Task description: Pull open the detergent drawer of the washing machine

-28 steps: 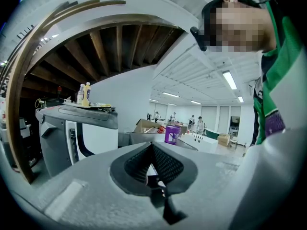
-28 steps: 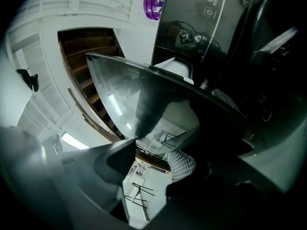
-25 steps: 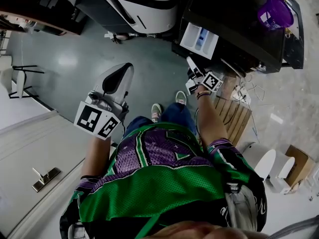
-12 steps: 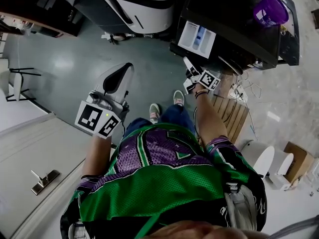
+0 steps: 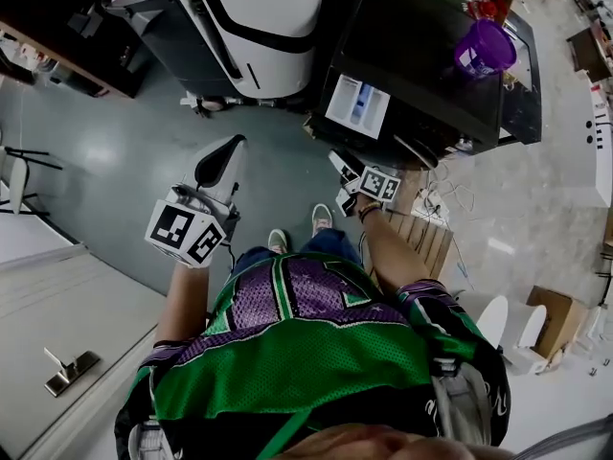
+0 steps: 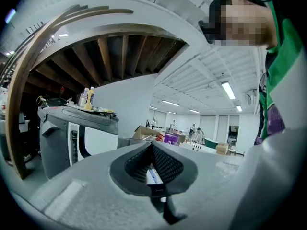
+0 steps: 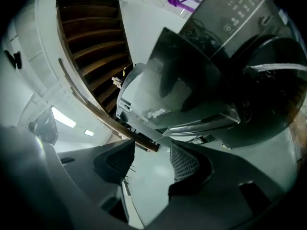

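Observation:
The black washing machine (image 5: 431,56) stands at the top right of the head view. Its detergent drawer (image 5: 357,105) sticks out from the front, showing white compartments and a blue insert. My right gripper (image 5: 343,182) hovers just below the drawer, apart from it, open with nothing between its fingers. In the right gripper view the open gripper (image 7: 151,157) looks up at the washing machine (image 7: 240,42) from below. My left gripper (image 5: 222,151) is held out over the grey floor, well left of the machine. Its pads (image 6: 158,164) meet, so it is shut.
A purple cup (image 5: 484,48) sits on top of the machine. A white and black appliance (image 5: 259,27) stands to its left. A wooden pallet (image 5: 431,238) and loose cables (image 5: 445,199) lie to the right of my feet. A door with a handle (image 5: 67,372) is at lower left.
The head view has swung, so the machine and drawer now sit lower and further left. The right gripper has turned a little and stays just below the pulled-out drawer. The left gripper stays shut.

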Demonstrator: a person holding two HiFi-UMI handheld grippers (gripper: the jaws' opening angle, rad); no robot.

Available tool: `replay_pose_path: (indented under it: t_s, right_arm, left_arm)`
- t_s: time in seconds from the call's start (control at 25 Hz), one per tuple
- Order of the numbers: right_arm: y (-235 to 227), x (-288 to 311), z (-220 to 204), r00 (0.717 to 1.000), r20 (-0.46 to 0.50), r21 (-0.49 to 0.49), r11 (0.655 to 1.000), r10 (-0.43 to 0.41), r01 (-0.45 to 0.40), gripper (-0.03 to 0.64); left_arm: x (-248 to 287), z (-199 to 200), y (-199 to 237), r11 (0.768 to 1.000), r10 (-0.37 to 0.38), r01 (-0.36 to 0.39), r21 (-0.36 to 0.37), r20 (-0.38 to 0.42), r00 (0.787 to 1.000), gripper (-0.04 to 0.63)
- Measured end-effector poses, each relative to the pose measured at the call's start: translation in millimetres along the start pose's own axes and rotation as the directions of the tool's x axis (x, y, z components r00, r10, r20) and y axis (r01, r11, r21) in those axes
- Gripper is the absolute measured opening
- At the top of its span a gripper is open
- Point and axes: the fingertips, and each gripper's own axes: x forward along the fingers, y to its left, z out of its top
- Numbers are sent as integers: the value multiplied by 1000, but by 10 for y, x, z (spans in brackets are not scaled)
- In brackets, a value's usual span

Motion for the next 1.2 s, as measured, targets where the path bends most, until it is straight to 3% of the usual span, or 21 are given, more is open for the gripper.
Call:
replay_pose_path:
  t_s: [0.24,0.44,0.84,1.04,1.2]
  right_arm:
    - [451,-70,-277,989,-146,-130,991,18,-37,219]
    - [734,-126,-228,981,-195,-249,967,8,-58,219]
    - [731,-445,577,998,16,-304,951,-61,63,219]
    - [702,-656,1094,988,120,-334,934,-93,128,219]
    - [665,-879,1449,971,177,-377,900,-162,219,219]
  left_arm:
    - [-98,-48,148,1000,20,-20,-19,4,1000,17]
    - [10,-22,150,1000,2,-1,-11,11,1000,17]
    - [565,112,32,996,-89,89,30,-14,996,17]
    - [972,139,-48,992,-121,121,34,-29,992,17]
    - [1243,193,-165,989,-144,145,30,-37,989,17]
